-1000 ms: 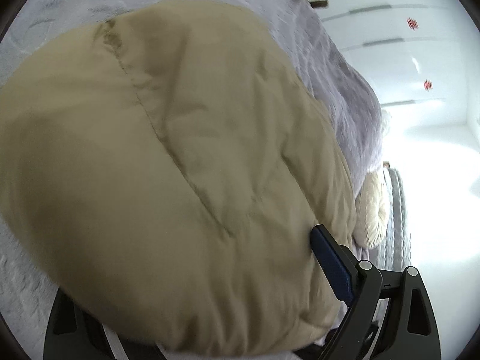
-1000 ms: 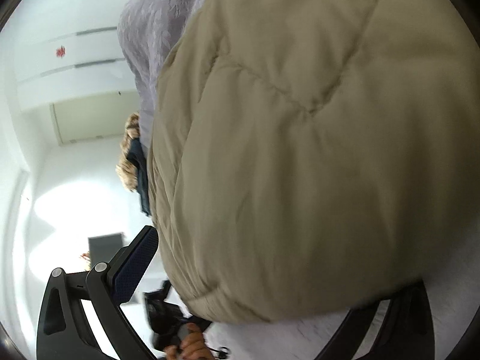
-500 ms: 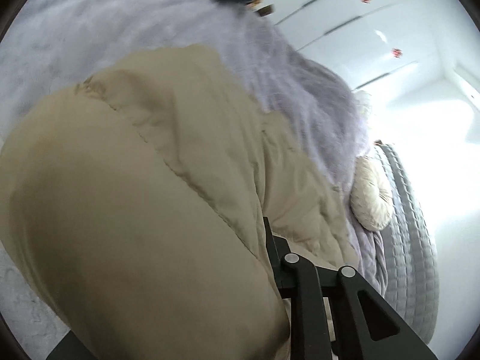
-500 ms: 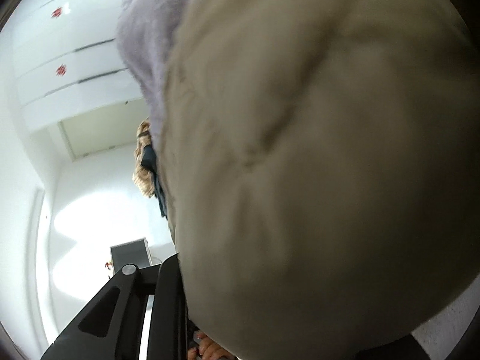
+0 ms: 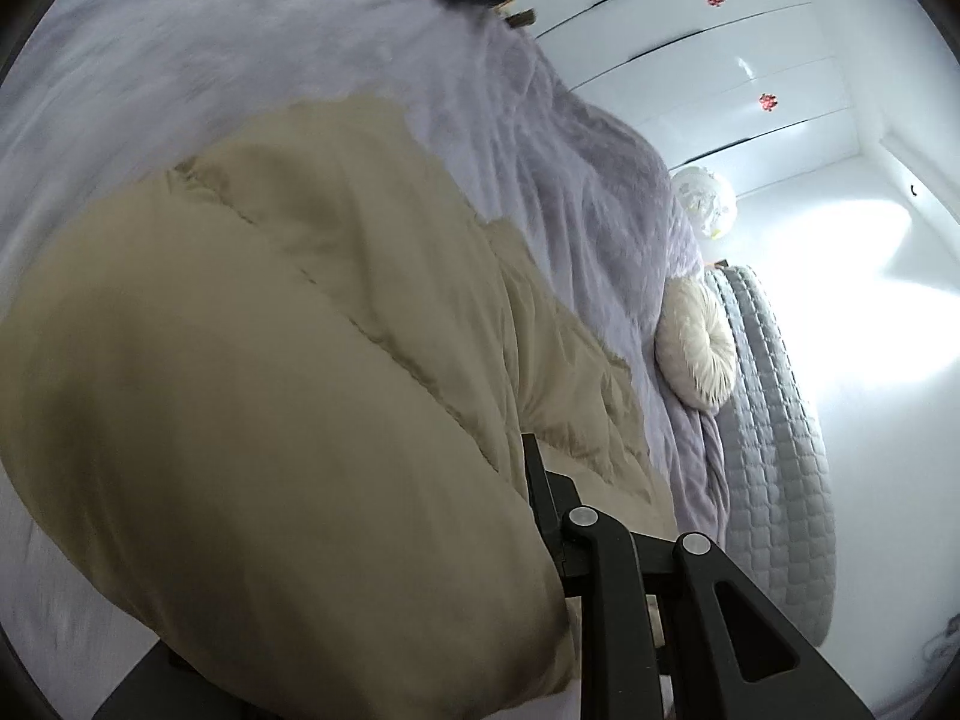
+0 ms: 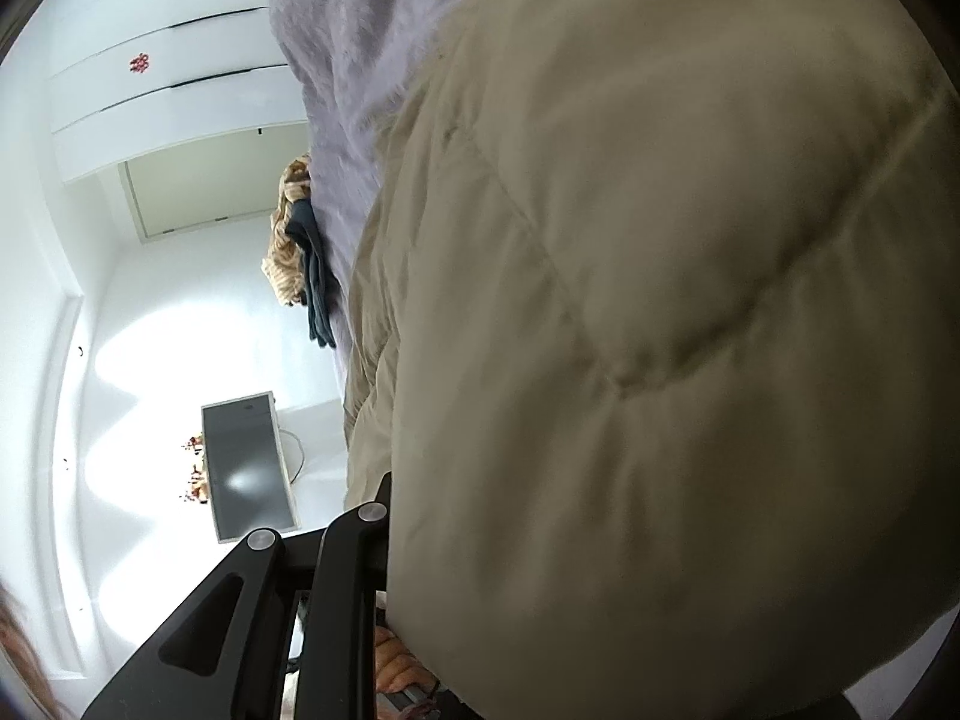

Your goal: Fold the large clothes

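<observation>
A beige padded jacket lies on a bed and bulges up close to both cameras. In the left wrist view my left gripper is shut on a thick fold of the jacket. Only its right finger shows; the fabric hides the other. In the right wrist view the jacket fills most of the picture, and my right gripper is shut on its near edge. Its left finger presses against the cloth, and the other finger is covered.
A lilac fluffy blanket covers the bed under the jacket. A round cream cushion leans on a grey quilted headboard. Folded clothes hang over the bed's edge. White wardrobe doors and a dark screen stand beyond.
Both grippers went from wide open around the jacket's edge to shut on it. They have lifted the fabric, and more blanket and room show beyond it now.
</observation>
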`<state>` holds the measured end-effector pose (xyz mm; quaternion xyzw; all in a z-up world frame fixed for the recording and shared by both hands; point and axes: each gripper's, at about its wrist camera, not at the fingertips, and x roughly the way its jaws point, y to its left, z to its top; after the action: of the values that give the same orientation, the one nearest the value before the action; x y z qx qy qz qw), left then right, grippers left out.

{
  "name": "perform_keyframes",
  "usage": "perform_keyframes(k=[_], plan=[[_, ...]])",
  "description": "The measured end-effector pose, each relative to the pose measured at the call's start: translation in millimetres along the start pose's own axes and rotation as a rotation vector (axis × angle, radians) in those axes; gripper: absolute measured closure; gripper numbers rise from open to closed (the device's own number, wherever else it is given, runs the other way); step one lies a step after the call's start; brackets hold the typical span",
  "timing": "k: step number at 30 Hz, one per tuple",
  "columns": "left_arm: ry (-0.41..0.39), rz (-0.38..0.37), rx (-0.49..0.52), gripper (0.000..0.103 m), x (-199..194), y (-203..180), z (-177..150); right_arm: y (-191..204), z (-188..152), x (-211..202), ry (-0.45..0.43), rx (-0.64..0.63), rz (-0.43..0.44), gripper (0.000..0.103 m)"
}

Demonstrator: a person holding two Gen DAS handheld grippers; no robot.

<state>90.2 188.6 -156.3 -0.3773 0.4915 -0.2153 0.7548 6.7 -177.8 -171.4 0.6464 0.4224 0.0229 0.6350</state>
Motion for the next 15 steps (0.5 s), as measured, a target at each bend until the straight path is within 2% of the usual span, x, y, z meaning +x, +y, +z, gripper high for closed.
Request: perform_keyframes(k=[5,10,13,15], plan=[[0.097,0.031,-0.071,0.08,-24.4,35.2,-48.2,-30.7,-38.2,-16.7,0.054,0.031,-0.01,0.079],[0.149,0.073,-0.106,0.079,-16.8,57.5,-68.4,-49.9,-34.9,-7.6,0.069,0.079,-0.06,0.071],[0.16,0.102,-0.12,0.067,-14.2,63.4,-70.7,-51.4,-34.7,-7.6,0.074,0.098,-0.082,0.066],[0.162,0.165,-0.128,0.04,-19.7,67.4,-73.4,-49.3,-34.6,-12.3,0.076,0.109,-0.099,0.063]])
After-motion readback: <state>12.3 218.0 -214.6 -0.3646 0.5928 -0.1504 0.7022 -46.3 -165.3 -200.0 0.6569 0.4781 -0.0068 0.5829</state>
